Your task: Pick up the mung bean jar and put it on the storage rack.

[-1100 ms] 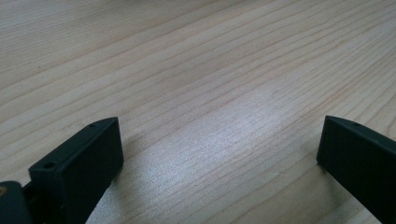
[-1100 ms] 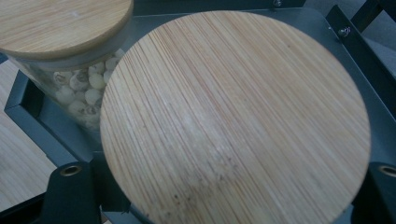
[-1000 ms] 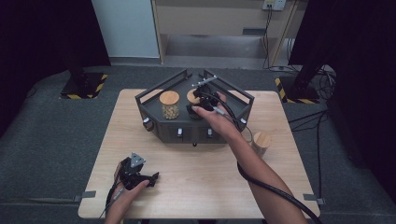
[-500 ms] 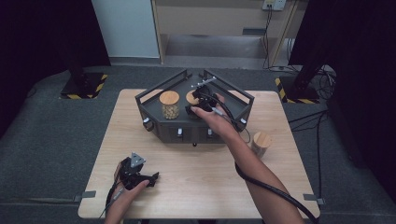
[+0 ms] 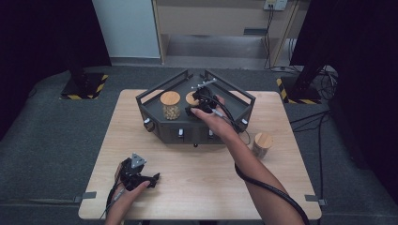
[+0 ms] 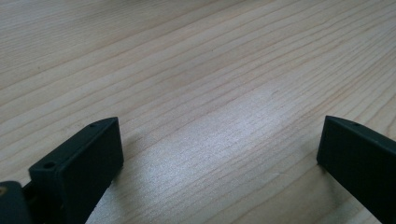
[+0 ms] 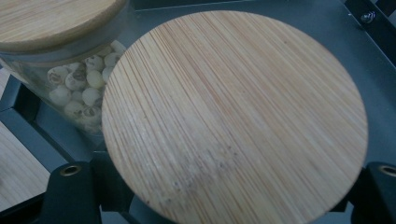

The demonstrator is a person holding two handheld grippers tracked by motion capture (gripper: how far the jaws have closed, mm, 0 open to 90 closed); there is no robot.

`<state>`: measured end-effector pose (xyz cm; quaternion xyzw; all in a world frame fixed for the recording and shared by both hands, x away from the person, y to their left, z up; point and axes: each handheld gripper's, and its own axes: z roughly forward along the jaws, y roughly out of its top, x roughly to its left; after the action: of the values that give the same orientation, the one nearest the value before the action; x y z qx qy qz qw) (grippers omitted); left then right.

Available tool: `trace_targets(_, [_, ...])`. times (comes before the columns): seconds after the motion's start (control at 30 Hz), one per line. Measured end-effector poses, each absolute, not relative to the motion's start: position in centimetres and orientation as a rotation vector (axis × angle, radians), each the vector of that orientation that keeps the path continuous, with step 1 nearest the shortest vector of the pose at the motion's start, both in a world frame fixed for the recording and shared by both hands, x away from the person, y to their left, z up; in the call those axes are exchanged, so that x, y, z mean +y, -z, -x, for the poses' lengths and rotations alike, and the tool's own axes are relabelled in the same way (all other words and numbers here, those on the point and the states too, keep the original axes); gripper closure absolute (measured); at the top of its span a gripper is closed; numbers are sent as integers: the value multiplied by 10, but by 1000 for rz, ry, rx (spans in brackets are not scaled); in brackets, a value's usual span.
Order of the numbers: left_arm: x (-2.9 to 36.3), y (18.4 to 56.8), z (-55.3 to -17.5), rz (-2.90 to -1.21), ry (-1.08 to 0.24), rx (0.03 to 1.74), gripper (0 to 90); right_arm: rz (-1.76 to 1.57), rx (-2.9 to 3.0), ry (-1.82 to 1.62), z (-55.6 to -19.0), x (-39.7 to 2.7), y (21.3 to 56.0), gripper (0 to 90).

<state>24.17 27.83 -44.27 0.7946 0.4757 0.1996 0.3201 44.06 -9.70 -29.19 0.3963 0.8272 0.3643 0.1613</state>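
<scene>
**Right claw clamped on a bamboo-lidded jar in the tray**

My right gripper (image 5: 196, 104) is reaching over the dark tray (image 5: 239, 96) that sits toward the desk's far edge, near its middle. In the right gripper view my two black jaws rise on either side of a round bamboo lid (image 7: 233, 116), and they are drawn in against the jar (image 5: 191, 99) beneath it, pinching it. That jar stands inside the tray, just beside a second jar (image 5: 170, 105) with the same kind of lid, which is filled with pale round seeds (image 7: 79, 86); whether the two are touching I cannot tell. The tray's front wall carries a row of small knobs (image 5: 180, 133) facing me.

A third jar (image 5: 262, 144) stands on the bare desk, off the tray's right front corner, just beside my right forearm.

My left gripper (image 5: 152, 178) rests near the desk's near left corner, well apart from the tray. Its jaws are spread wide with nothing but wood grain between them.
</scene>
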Motion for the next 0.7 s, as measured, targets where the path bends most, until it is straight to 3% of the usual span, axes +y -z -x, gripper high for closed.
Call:
trace_targets(0.43, [278, 443, -242, -2089, -524, 1250, 0, -1128, 2356, -1043, -439, -97, 293, 251])
trace_targets(0.7, [278, 443, -242, -2089, -524, 1250, 0, -1134, 2341, -1095, -431, -106, 291, 86])
